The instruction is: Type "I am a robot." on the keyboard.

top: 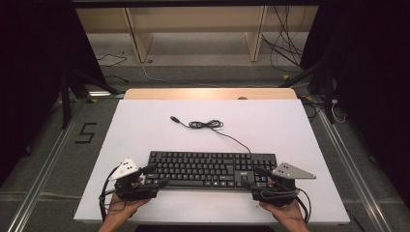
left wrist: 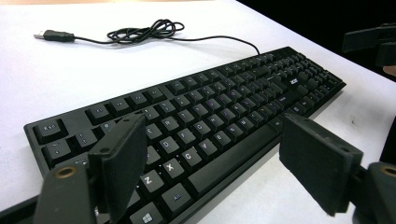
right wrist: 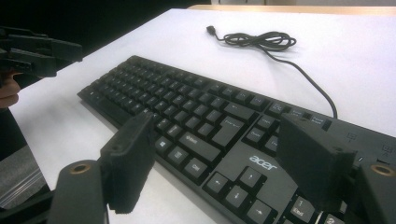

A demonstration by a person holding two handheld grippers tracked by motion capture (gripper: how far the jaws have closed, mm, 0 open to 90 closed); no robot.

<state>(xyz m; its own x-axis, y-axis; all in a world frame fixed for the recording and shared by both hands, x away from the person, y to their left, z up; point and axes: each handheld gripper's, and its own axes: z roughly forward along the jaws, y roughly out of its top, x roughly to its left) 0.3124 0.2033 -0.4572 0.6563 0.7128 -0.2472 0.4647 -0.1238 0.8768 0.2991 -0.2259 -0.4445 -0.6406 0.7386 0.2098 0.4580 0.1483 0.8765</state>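
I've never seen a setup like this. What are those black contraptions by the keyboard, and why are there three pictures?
A person sits at a white table and holds a hand tool in each hand. Each tool is a gripper with two black jaws, standing in for a robot's hand: the left gripper and the right gripper. The high view looks down from above the table. The other two pictures come from small cameras riding on each gripper, so you look along its jaws. On the table lies a black keyboard, with its cable loosely coiled behind it. Both grippers are open and hold nothing; each hovers at one end of the keyboard's near edge.
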